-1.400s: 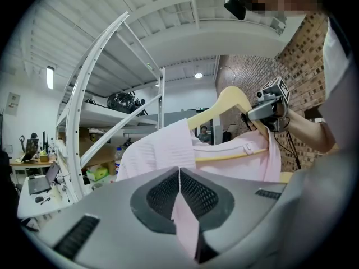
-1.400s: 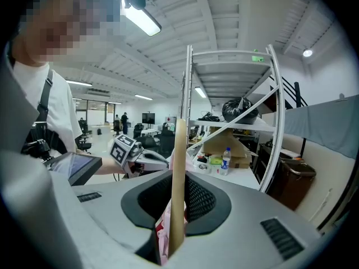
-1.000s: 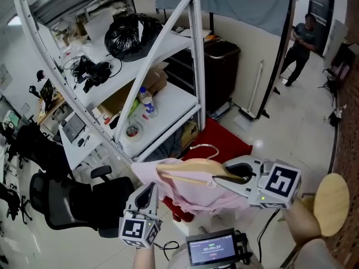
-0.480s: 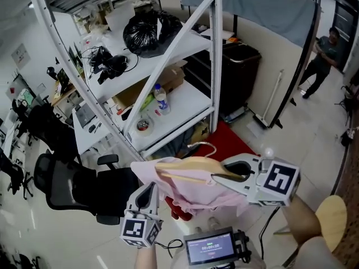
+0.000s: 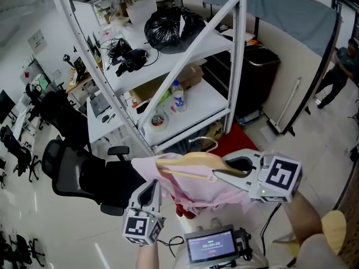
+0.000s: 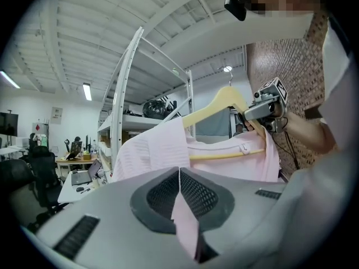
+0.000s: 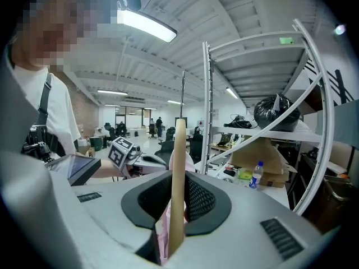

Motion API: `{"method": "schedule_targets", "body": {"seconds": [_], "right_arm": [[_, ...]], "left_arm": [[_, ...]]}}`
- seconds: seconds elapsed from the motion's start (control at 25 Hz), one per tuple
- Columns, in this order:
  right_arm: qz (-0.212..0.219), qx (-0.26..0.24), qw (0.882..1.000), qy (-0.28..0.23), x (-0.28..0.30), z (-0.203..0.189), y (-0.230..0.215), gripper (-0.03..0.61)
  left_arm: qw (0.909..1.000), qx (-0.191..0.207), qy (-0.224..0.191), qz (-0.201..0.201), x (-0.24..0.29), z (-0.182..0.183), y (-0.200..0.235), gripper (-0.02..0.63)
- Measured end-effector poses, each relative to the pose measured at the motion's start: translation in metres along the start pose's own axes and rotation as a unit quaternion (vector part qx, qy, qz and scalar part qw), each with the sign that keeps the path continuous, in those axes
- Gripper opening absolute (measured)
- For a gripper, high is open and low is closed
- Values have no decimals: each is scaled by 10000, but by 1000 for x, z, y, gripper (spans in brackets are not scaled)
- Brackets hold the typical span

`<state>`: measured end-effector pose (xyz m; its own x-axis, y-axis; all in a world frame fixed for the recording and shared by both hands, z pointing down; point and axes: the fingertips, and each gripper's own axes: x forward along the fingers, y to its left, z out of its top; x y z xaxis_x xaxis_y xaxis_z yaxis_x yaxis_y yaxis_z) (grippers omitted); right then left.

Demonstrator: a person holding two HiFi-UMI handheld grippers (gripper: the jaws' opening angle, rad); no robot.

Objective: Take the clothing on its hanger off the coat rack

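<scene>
A pink garment (image 5: 193,186) hangs on a wooden hanger (image 5: 190,162) in mid-air in front of the white rack (image 5: 235,66). The hanger's metal hook (image 5: 205,143) touches no rail. My right gripper (image 5: 217,175) is shut on the hanger's right arm; in the right gripper view the wooden arm (image 7: 178,172) stands upright between the jaws. My left gripper (image 5: 150,186) is shut on the garment's lower left edge, and a fold of pink cloth (image 6: 184,217) is pinched between its jaws. The left gripper view shows the hanger (image 6: 216,105) and the right gripper (image 6: 265,106) beyond.
The rack's shelves carry a black bag (image 5: 174,29), cables, a cardboard box and a bottle (image 5: 178,96). A black office chair (image 5: 78,175) stands at the left, a red mat (image 5: 238,139) lies below the rack. A person (image 5: 339,77) stands far right by a grey screen.
The head view has swung, so the rack and the chair sit further right in the picture. Both grippers keep their hold, and the hanger with the garment is slightly higher.
</scene>
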<state>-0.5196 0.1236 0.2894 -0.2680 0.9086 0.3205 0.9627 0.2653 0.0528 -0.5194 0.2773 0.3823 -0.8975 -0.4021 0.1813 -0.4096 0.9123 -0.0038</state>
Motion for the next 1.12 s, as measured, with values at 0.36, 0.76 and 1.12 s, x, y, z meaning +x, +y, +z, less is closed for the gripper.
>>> {"method": "schedule_targets", "body": {"seconds": [0.36, 0.76, 1.12], "right_arm": [[370, -85, 9992, -134, 23, 17, 0, 34], [456, -31, 9984, -328, 29, 15, -17, 34], [358, -49, 9988, -336, 25, -3, -44, 34]], "left_arm": [[9990, -87, 5, 440, -18, 0, 22, 12], [9975, -129, 39, 696, -21, -8, 23, 12], [9960, -151, 172, 862, -9, -13, 14, 12]]}}
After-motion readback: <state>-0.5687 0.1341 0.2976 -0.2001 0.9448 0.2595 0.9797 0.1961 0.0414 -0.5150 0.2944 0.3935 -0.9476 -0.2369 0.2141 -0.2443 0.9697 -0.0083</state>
